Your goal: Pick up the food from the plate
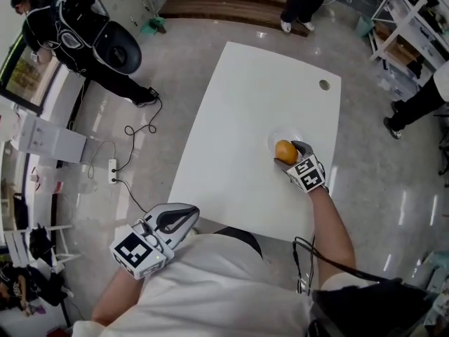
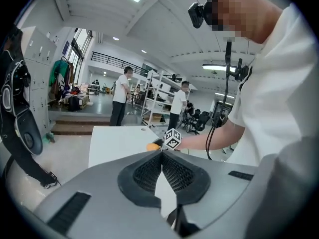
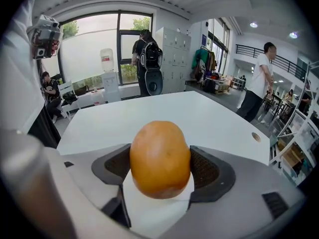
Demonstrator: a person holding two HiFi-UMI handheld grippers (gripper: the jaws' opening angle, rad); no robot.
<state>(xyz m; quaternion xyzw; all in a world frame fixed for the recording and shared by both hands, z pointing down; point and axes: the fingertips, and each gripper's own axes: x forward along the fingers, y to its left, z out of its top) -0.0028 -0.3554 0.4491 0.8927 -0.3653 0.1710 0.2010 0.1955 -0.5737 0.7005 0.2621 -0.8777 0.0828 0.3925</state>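
Note:
An orange-brown, egg-shaped piece of food [image 1: 284,152] sits over a small white plate [image 1: 275,137] at the right side of the white table [image 1: 245,118]. My right gripper [image 1: 292,152] is shut on it. In the right gripper view the food [image 3: 160,158] fills the gap between both dark pads, with the plate [image 3: 159,214] just beneath it. My left gripper [image 1: 188,215] hangs off the table's near left edge, close to my body, with nothing in it. In the left gripper view its jaws [image 2: 162,159] meet, and the food [image 2: 152,146] shows far off beside the right gripper's marker cube [image 2: 173,138].
A round cable hole [image 1: 323,85] lies in the table's far right corner. Cables and a power strip [image 1: 113,170] trail on the floor at left. People stand at the far left [image 1: 84,27], the back [image 1: 302,5] and the right [image 1: 421,104]. Shelves [image 1: 407,27] stand at the far right.

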